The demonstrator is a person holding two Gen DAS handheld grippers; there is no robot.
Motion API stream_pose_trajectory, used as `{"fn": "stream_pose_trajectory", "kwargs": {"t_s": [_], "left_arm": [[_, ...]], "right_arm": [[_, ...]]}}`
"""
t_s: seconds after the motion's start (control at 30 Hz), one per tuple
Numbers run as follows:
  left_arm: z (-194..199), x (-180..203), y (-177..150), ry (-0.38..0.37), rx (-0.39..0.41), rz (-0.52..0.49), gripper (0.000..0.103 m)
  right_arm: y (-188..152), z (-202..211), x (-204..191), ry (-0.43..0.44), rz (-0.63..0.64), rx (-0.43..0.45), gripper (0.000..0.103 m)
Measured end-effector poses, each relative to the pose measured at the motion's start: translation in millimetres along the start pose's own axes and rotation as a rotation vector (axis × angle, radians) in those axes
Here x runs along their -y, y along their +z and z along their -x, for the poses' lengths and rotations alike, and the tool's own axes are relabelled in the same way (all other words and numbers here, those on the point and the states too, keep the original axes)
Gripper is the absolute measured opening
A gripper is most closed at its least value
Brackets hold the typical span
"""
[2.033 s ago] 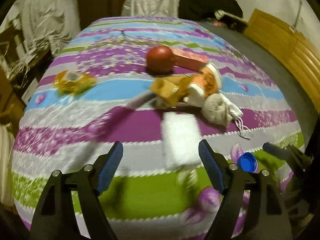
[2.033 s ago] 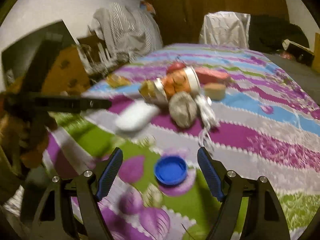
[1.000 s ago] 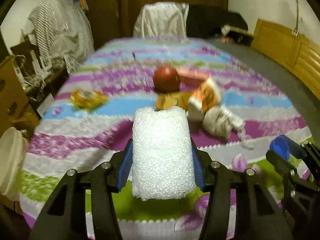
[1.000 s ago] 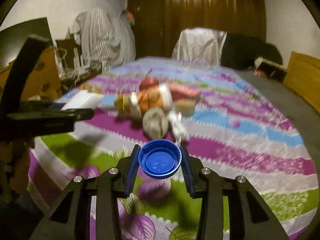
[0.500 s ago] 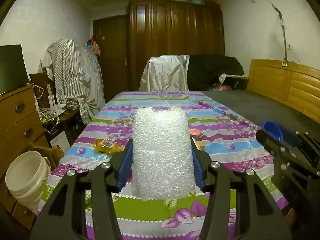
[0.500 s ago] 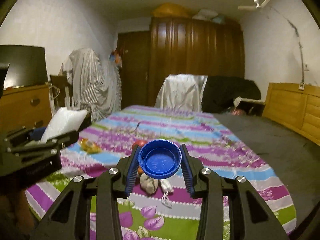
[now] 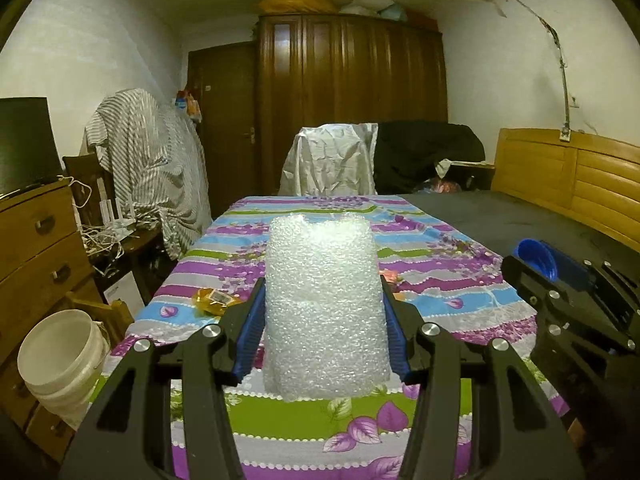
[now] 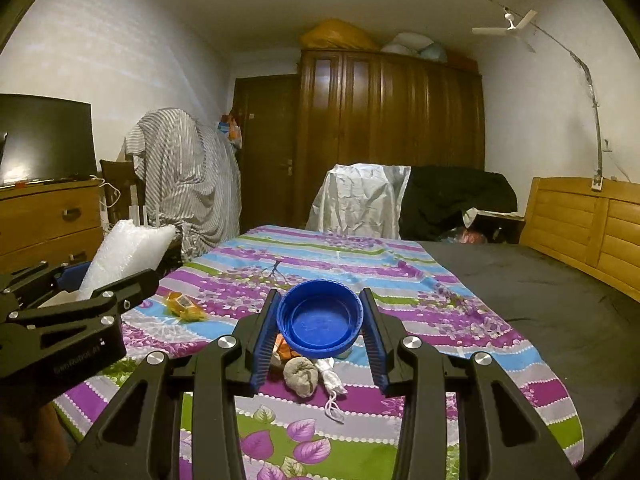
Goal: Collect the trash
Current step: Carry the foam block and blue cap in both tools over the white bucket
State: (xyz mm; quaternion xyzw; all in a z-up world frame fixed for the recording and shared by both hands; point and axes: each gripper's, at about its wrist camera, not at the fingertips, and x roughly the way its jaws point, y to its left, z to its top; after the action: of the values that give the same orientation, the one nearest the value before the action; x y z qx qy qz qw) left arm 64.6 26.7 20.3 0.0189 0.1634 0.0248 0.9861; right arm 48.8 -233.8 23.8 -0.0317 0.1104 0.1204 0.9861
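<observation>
My left gripper (image 7: 322, 324) is shut on a white piece of bubble wrap (image 7: 324, 304), held up above the bed. My right gripper (image 8: 320, 330) is shut on a blue plastic lid (image 8: 320, 318), also lifted over the bed. The lid (image 7: 536, 258) and right gripper show at the right edge of the left wrist view; the bubble wrap (image 8: 128, 252) shows at the left of the right wrist view. On the striped floral bedspread (image 8: 420, 320) lie a yellow wrapper (image 8: 184, 306), a grey cloth pouch (image 8: 302, 374) with a white cord, and orange packaging partly hidden behind the lid.
A white bucket (image 7: 60, 360) stands on the floor left of the bed, beside a wooden dresser (image 7: 36, 248). A covered chair (image 7: 330, 164) and dark clothes sit at the bed's far end. A wooden headboard (image 7: 580, 188) runs along the right.
Both grippers rose and tilted up with their loads; the view went from looking down at the bedspread to looking across the room. Little has moved in the last half second.
</observation>
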Motion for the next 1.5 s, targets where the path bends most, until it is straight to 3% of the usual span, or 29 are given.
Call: {"fn": "stream_pose_trajectory", "kwargs": {"t_s": [0.2, 0.5, 0.93, 1.27, 1.5], "left_arm": [[1.5, -24.5, 6.5, 0.058, 0.009, 0.028, 0.05], [8.3, -91.8, 18.2, 0.186, 0.016, 0.089, 0.05], [26.3, -235.4, 22.9, 0.433, -0.028, 0.201, 0.05], [32.1, -330.5, 6.4, 0.558, -0.119, 0.281, 0.05], [18.0, -385.7, -9.3, 0.598, -0.196, 0.319, 0.05]], "right_arm": [[12.1, -7.4, -15.8, 0.052, 0.01, 0.004, 0.041], [48.3, -41.4, -76.0, 0.211, 0.034, 0.001, 0.041], [99.7, -94.3, -243.7, 0.479, 0.108, -0.053, 0.041], [121.7, -147.6, -400.9, 0.675, 0.187, -0.16, 0.041], [117.2, -196.4, -488.7, 0.779, 0.238, -0.279, 0.041]]}}
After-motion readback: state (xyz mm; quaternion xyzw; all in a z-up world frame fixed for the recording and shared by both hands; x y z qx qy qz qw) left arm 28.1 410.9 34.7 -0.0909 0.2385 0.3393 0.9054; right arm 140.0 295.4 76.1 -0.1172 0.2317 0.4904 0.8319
